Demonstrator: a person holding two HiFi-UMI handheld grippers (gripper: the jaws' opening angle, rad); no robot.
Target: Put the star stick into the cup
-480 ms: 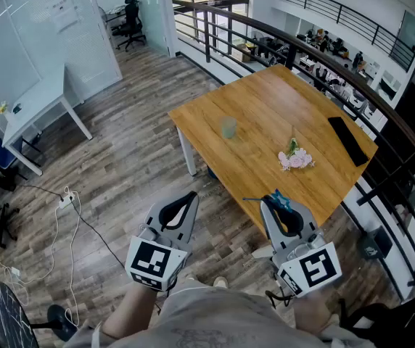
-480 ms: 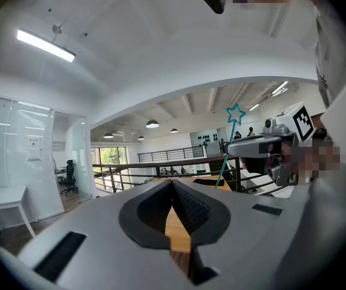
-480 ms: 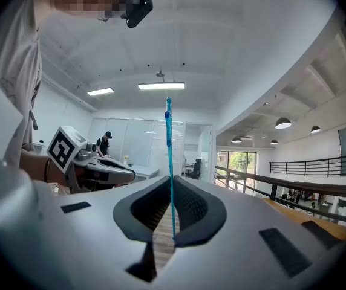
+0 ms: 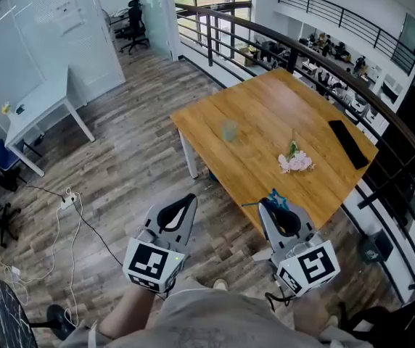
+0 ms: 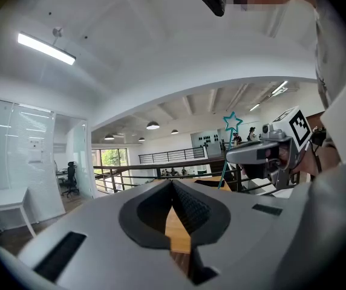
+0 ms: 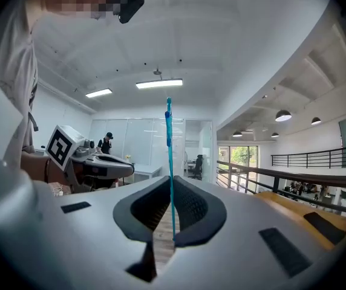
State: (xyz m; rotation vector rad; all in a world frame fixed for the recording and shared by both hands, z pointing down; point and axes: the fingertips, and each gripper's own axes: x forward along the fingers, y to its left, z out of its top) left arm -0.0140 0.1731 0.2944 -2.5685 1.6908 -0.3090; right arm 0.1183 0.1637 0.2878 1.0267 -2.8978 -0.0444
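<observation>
Left gripper [image 5: 173,189]: jaws closed on nothing, parked near the body. The cup [image 4: 228,130] is out on the bench [image 4: 265,100], well apart from both grippers. Right gripper [image 6: 170,189]: jaws pinched on the stick [image 6: 169,156] near its lower end, and the rest pokes straight out past the tips. It looks thin, light and probably whippy, so I'd keep the grip low and gentle.

Matt plastic right tool [image 6: 171,189] (ribbed pads [image 6: 192,207]); smooth, glossy wooden table [image 4: 265,100].

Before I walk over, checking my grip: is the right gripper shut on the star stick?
Shut on it: the right gripper has its jaws pressed together on the thin blue star stick, which rises straight between them.
</observation>
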